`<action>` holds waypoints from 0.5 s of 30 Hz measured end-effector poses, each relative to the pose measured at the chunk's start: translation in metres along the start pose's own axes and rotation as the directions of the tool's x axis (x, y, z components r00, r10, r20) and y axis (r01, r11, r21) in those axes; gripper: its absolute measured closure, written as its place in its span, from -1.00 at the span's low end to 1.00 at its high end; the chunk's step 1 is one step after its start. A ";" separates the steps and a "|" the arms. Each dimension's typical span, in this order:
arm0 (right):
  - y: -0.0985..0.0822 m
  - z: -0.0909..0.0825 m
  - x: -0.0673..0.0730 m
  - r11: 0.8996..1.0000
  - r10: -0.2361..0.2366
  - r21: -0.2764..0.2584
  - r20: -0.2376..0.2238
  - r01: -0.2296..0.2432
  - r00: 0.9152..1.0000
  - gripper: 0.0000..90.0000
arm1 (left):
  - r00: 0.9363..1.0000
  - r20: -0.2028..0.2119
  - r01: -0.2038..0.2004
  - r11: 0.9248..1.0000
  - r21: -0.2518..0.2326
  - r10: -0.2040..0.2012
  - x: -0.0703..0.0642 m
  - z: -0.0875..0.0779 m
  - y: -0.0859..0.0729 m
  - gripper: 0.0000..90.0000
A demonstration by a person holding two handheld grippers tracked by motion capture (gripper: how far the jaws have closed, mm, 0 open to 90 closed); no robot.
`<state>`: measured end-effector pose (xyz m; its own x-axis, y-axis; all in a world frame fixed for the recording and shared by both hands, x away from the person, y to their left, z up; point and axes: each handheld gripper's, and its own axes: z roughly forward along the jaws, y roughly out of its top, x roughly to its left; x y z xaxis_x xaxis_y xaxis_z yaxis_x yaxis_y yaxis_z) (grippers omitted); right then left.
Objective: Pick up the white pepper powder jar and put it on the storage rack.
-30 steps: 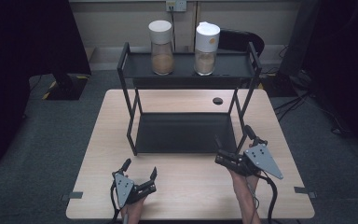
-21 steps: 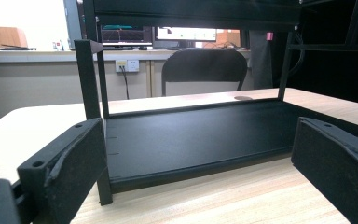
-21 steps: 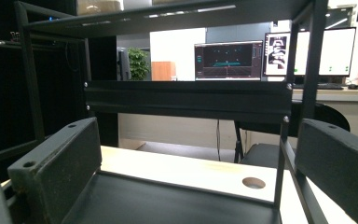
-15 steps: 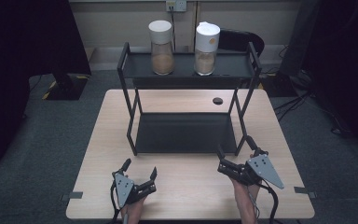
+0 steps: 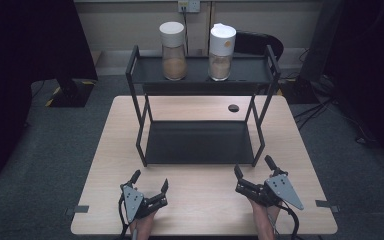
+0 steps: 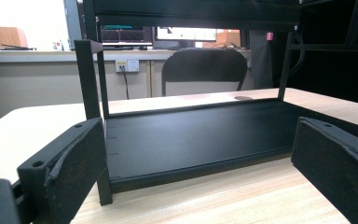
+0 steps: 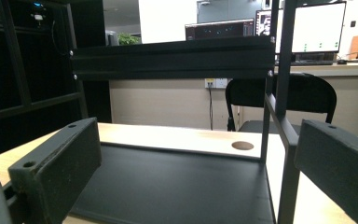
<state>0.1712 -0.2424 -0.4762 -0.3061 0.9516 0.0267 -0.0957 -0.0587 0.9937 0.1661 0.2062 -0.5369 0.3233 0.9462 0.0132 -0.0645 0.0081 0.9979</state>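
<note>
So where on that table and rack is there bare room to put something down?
The rack's lower shelf is bare. So is the table between the left gripper and right gripper. The top shelf is crowded in the middle by two jars, with room only at its ends.

Grey carpet floor point(image 5: 45, 165), beige wall w/ socket point(image 5: 189, 5), black chair point(image 6: 204, 70) behind table

Black two-jaw left gripper point(image 5: 150, 186) held low at the near left, jaws spread wide with nothing between. Same for the black right gripper with grey three-cornered plate point(image 5: 254, 172), near right, jaws wide apart, empty.
</note>
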 end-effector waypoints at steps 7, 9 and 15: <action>-0.014 -0.004 0.002 1.000 -0.003 0.008 -0.004 0.003 1.000 -1.00 | 1.000 0.000 0.002 1.000 0.000 -0.002 0.000 0.000 0.000 -0.94; -0.018 -0.005 0.003 1.000 -0.003 0.006 -0.003 0.003 1.000 -1.00 | 1.000 0.000 0.000 1.000 0.000 0.000 0.000 0.000 0.000 -0.94; -0.027 -0.007 0.009 1.000 -0.019 0.009 0.007 0.019 1.000 -1.00 | 1.000 0.000 0.000 1.000 0.000 0.000 0.000 0.000 0.000 -0.94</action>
<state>0.1649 -0.2346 -0.5033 -0.2972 0.9548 0.0087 -0.0925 -0.0378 0.9950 0.1661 0.2062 -0.5369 0.3232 0.9462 0.0130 -0.0647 0.0084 0.9979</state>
